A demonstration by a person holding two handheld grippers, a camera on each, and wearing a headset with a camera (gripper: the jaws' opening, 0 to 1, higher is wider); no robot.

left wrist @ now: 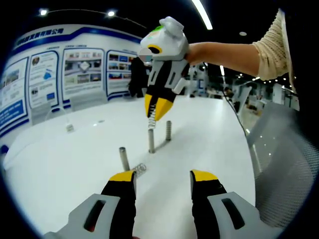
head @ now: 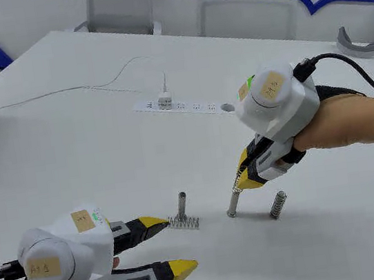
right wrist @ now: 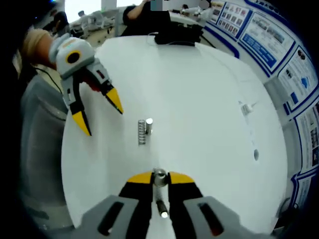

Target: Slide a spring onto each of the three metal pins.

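Three metal pins stand on the white table (head: 71, 156). The left pin (head: 181, 203) is bare, and a loose spring (head: 184, 222) lies at its base. The right pin (head: 277, 204) wears a spring. My right gripper (head: 241, 181) is shut on a spring (left wrist: 150, 122) just over the top of the middle pin (head: 232, 204). In the right gripper view the spring (right wrist: 159, 175) sits between the closed fingertips, with the pin (right wrist: 162, 209) below. My left gripper (head: 174, 245) is open and holds nothing, its tips just short of the loose spring (left wrist: 139, 169) and bare pin (left wrist: 123, 158).
A white power strip (head: 175, 105) with a plugged-in cable (head: 62, 93) lies further back on the table. A grey curved object (head: 358, 43) rests at the far right edge. A chair (head: 119, 7) stands behind the table.
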